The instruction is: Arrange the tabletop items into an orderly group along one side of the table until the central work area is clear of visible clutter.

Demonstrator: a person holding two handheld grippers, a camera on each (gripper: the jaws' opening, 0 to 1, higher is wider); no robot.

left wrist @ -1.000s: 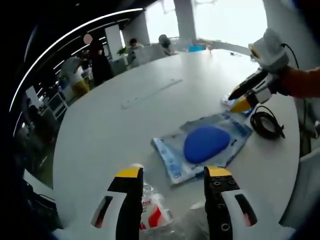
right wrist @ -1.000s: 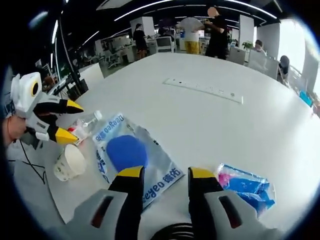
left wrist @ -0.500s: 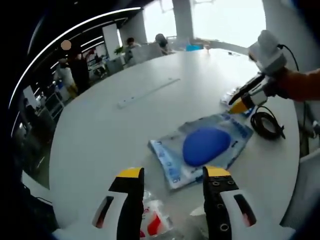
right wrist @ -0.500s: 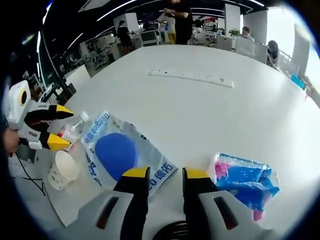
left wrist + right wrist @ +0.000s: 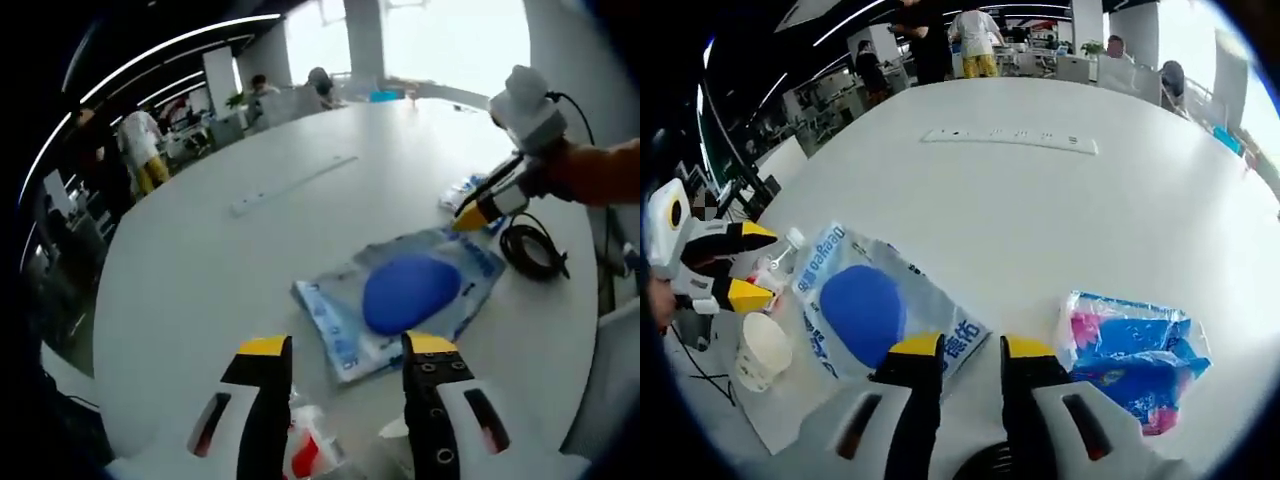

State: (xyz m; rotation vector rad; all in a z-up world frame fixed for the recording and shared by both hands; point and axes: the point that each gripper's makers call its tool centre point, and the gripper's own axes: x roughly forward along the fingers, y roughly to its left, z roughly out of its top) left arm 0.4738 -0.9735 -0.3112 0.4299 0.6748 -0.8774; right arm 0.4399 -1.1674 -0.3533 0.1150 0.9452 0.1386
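Narrowing since a second ago, the right gripper [image 5: 972,347] hovers empty just beside the blue bag [image 5: 865,310]; the left gripper [image 5: 340,347] gapes wide near it. Soft, slippery plastic; pinch an edge.

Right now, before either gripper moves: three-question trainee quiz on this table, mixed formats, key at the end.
1. True or false: the paper cup stands upright beside the clear bag with the blue pad.
2. Which item lies nearest the right gripper's right jaw? A) black cable coil B) pink-and-blue packet C) power strip
3. Fill in: the left gripper's jaws stand ____ next to the water bottle.

Key: 1 true; 2 B; 3 open
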